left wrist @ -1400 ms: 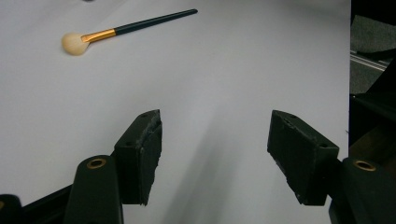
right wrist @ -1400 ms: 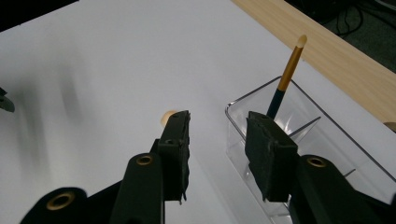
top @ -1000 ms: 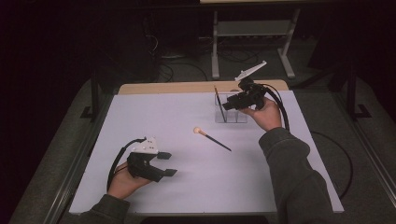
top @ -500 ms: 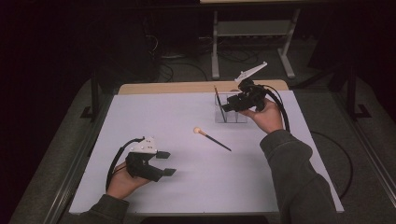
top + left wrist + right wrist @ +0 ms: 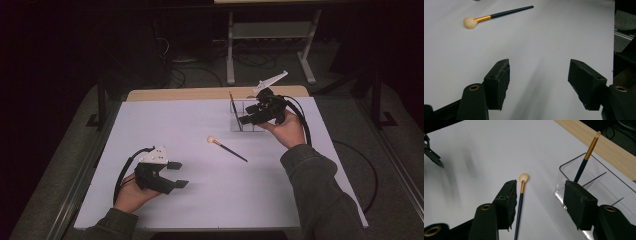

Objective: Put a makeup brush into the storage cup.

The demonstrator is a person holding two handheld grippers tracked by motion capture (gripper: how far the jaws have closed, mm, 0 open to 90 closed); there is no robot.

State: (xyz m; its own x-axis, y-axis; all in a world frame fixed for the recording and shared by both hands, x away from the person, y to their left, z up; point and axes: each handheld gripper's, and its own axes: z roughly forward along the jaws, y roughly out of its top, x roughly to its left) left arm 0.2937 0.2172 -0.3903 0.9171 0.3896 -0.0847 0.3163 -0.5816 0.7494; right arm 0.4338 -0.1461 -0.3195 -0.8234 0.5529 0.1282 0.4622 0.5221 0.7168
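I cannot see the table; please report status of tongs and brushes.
Left tongs and right tongs open, empty. One brush flat on table, one brush standing in clear holder. Nothing blocking.

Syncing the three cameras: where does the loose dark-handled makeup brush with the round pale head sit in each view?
High view: dark-handled, pale-headed makeup brush lies mid-table, head pointing far-left.
Left gripper view: brush at top left, beyond the open jaws.
Right gripper view: brush lower centre, beside one jaw.
Shared landmark: the white table sheet; the clear plastic holder appears in the high and right gripper views.

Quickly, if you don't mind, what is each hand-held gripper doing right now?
Left hand-held gripper: open, holding nothing.
Right hand-held gripper: open, holding nothing.
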